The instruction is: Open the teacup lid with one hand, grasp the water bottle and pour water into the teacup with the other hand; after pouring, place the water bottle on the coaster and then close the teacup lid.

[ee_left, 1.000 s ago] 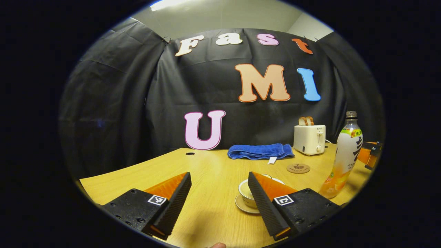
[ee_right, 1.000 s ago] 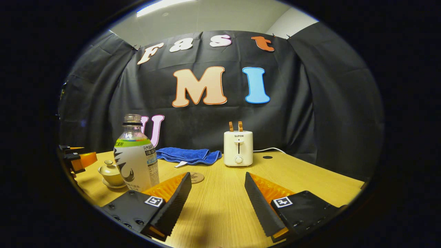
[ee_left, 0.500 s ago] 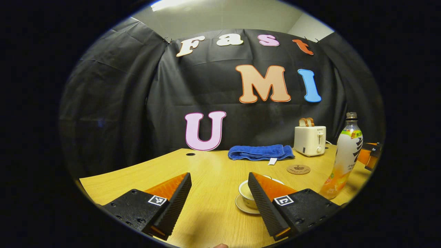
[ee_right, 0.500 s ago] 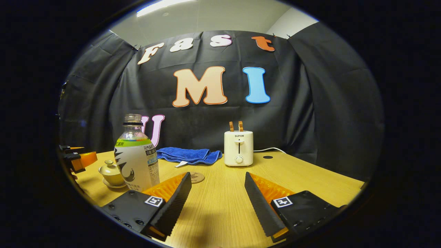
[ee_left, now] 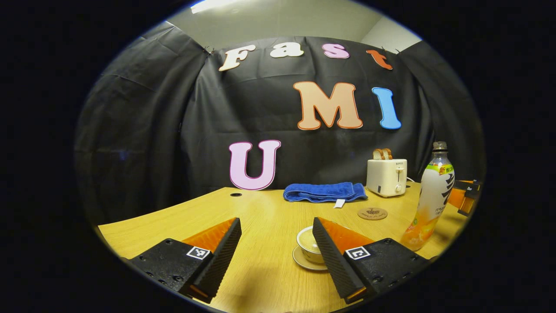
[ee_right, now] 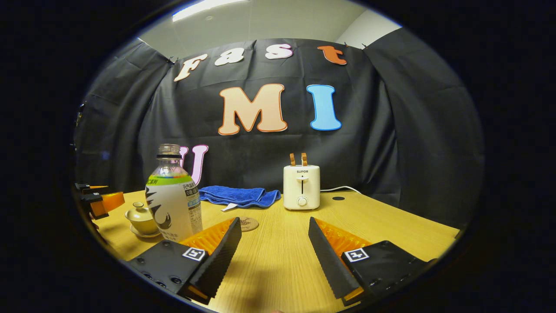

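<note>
Left gripper view: teacup (ee_left: 309, 246) on its saucer, partly hidden behind one finger of the left hand-held gripper (ee_left: 276, 252); lid hard to make out from this angle. Right gripper view: same teacup (ee_right: 141, 219) seen whole, pale domed lid with knob seated on it, standing toward the left edge of the bench (ee_right: 382, 226), with the left hand-held gripper's tip (ee_right: 100, 201) just beside it.

Both hand-held grippers spread wide, nothing between the fingers; right hand-held gripper (ee_right: 274, 250) low over bare bench.

Water bottle (ee_right: 173, 200) upright, uncapped, pale label with green band, standing between teacup and right hand-held gripper, base screened by one finger. Round coaster (ee_right: 249, 224) flat behind the bottle, bare, partly screened by the same finger.

Toward the bench's far edge: folded blue towel (ee_right: 236, 195) and white toaster (ee_right: 301, 187) with two slices up, cord trailing toward the right edge.
</note>
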`<state>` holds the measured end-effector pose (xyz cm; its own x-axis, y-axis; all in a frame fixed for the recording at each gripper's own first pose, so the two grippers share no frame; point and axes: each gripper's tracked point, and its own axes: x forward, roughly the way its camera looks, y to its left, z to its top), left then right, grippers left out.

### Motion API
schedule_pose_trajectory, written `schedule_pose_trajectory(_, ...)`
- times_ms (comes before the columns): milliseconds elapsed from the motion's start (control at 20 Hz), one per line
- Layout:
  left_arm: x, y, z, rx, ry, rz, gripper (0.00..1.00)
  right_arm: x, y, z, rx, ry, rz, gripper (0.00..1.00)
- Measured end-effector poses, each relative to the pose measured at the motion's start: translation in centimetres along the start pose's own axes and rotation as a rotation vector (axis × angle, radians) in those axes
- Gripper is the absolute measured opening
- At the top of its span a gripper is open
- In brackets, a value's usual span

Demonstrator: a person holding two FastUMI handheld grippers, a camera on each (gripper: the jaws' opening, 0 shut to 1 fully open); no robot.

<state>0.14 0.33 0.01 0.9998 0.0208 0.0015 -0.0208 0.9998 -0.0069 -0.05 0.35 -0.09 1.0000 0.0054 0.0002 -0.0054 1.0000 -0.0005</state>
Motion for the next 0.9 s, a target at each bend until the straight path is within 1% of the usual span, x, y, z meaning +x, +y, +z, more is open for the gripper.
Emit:
schedule_pose_trajectory(200, 0.2, -0.7, 0.1, -0.003, -0.007, -0.036, 0.96, 0.0, 0.2, -0.1, 0.001, 0.0, 0.009, 0.99)
schedule_pose_trajectory(350, 0.3, -1.5, 0.8, -0.033, -0.018, -0.072, 0.96, -0.1, 0.3, -0.1, 0.002, 0.0, 0.015, 0.99)
schedule_pose_trajectory(400, 0.2, -2.0, 1.2, -0.031, -0.025, -0.09, 0.96, 0.0, 0.3, 0.0, 0.002, 0.0, 0.016, 0.94)
schedule_pose_trajectory(450, 0.4, -2.4, 1.8, -0.016, -0.041, -0.102, 0.96, -0.1, 0.4, -0.1, 0.002, 0.0, 0.02, 0.99)
schedule_pose_trajectory(600, 1.3, -3.7, 2.7, 0.034, -0.051, -0.145, 0.96, 0.0, 0.5, -0.1, 0.002, 0.0, 0.027, 0.99)
schedule_pose_trajectory(650, 1.5, -4.3, 2.8, 0.04, -0.041, -0.164, 0.96, -0.1, 0.5, 0.0, 0.002, 0.0, 0.027, 0.94)
schedule_pose_trajectory(700, 1.7, -4.9, 2.4, 0.043, -0.026, -0.179, 0.96, 0.0, 0.5, -0.1, 0.002, 0.0, 0.028, 0.94)
schedule_pose_trajectory(750, 1.9, -5.2, 2.2, 0.043, -0.01, -0.188, 0.96, -0.1, 0.6, -0.1, 0.002, -0.001, 0.032, 0.99)
schedule_pose_trajectory(800, 2.1, -5.7, 1.7, 0.037, 0.008, -0.198, 0.96, -0.1, 0.7, -0.1, 0.002, 0.001, 0.033, 0.94)
schedule_pose_trajectory(850, 2.3, -6.0, 1.4, 0.03, 0.025, -0.206, 0.96, -0.1, 0.6, -0.1, 0.003, 0.001, 0.036, 0.99)
schedule_pose_trajectory(900, 2.6, -6.3, 0.9, 0.024, 0.045, -0.211, 0.96, -0.1, 0.7, -0.1, 0.002, 0.001, 0.038, 0.99)
